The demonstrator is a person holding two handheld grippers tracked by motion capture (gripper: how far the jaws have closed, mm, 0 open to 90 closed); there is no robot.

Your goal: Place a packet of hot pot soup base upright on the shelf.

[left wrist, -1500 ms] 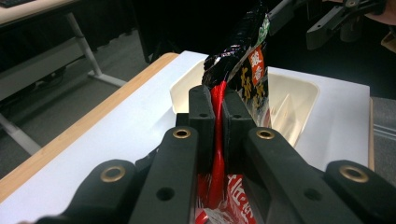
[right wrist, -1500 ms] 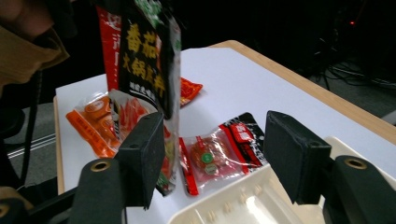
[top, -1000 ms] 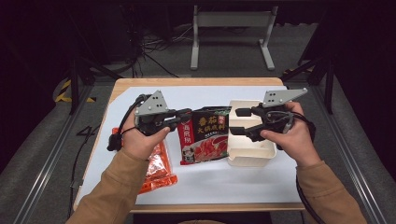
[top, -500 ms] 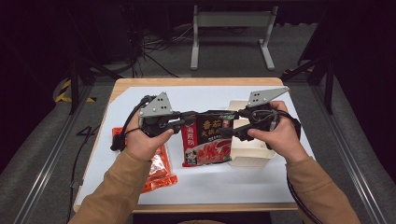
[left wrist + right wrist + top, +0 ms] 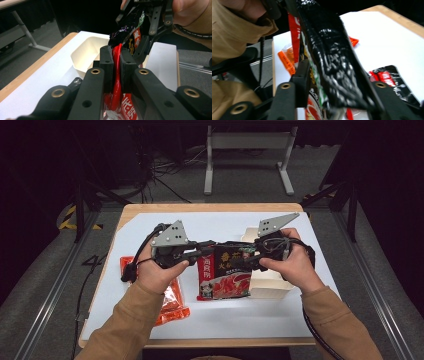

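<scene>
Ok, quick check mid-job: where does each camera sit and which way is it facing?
High view: above the person's side, looking forward and down on the table; forearms, hands, left gripper and right gripper on the snack packet.
Left gripper view: along its jaws, shut on the packet, toward the white box.
Right gripper view: along its jaws closing around the packet; sleeve shows.
All share the packet.

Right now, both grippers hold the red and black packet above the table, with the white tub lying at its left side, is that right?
Not quite: in the high view the white tub lies at the right side of the red and black packet, under the right gripper. The left gripper holds the packet's other edge.
</scene>
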